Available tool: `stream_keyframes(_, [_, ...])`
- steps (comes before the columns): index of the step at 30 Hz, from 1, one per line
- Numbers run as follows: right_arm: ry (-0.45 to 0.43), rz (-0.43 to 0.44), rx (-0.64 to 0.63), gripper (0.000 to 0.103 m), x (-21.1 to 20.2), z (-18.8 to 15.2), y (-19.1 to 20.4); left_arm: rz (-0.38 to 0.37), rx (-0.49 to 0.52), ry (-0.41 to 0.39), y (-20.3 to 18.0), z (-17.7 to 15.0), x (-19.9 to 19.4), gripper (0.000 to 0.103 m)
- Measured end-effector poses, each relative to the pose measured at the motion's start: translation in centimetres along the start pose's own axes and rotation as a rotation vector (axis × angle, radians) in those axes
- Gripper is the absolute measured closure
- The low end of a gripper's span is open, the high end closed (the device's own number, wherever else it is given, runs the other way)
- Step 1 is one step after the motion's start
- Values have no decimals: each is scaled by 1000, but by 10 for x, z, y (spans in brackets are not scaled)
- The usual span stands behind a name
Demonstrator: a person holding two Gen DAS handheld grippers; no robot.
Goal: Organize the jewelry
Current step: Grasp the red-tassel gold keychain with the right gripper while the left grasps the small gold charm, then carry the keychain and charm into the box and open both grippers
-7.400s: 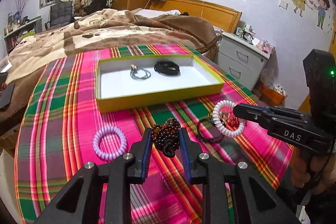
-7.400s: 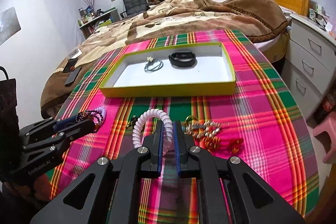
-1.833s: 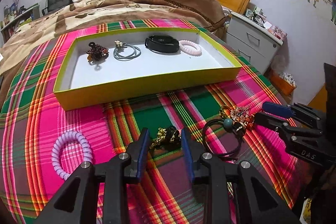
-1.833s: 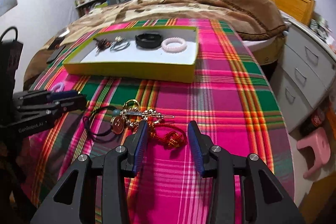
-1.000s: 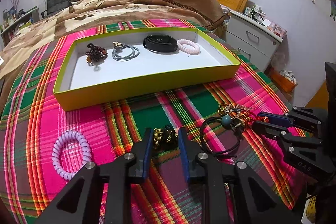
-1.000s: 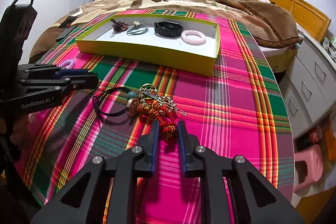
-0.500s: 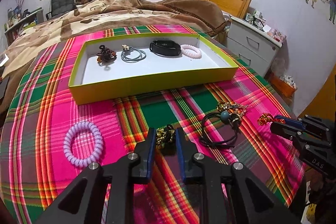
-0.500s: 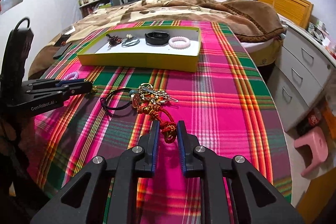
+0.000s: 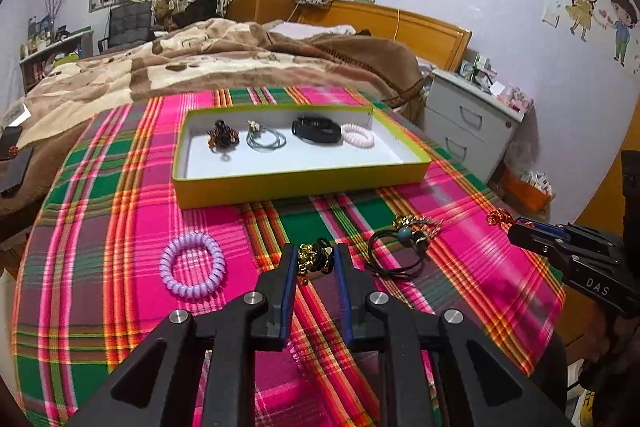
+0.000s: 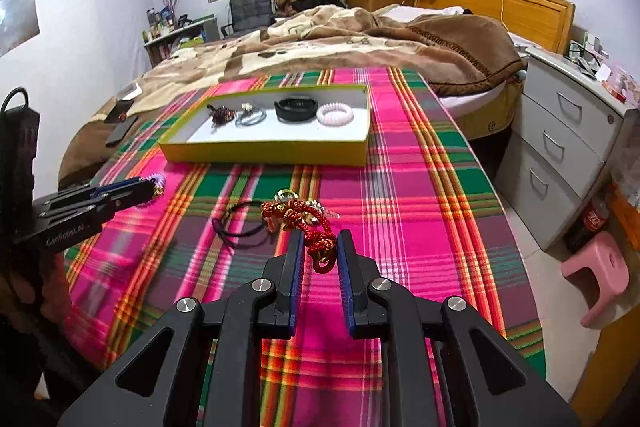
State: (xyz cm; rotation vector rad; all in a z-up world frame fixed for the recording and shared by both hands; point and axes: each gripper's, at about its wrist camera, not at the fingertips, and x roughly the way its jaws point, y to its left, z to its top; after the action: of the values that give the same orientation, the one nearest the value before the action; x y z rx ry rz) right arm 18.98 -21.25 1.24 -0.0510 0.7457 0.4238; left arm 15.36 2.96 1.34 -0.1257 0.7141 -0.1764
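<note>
While the left gripper (image 9: 316, 259) clenches a gold-and-black ornament (image 9: 314, 255), partly hidden by its pads, the right gripper (image 10: 319, 251) grasps a red knotted cord (image 10: 316, 239).

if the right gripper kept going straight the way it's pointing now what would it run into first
Probably the gold clasp pile and black hair tie on the plaid cloth, just past the red knotted cord in the right gripper; depth is unclear.

"DAS" showing in white letters on side of right gripper (image 9: 516, 227), seen at right edge of left wrist view. "GenRobot.AI" showing, slightly blurred, on side of left gripper (image 10: 150, 189), at left in right wrist view. Red label on bottle (image 10: 592, 219) beside drawers staying unreadable.
</note>
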Motion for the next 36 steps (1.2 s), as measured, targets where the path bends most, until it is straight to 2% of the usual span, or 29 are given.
stream_keyframes(6, [-26,5,9,86,-7,7,5,-2,0,-41,-1,5,-16,85])
stream_keyframes(17, [-53,17,1,86,-9,19,11,4,8,-67,0,15,-24,85])
stream_keyframes(29, [-67,26,-11,86,5,41,13,10,15,-90,11,37,-16,85])
stream_keyframes(36, [-61,27,-25,86,28,60,12,26,38,-91,16,56,2,85])
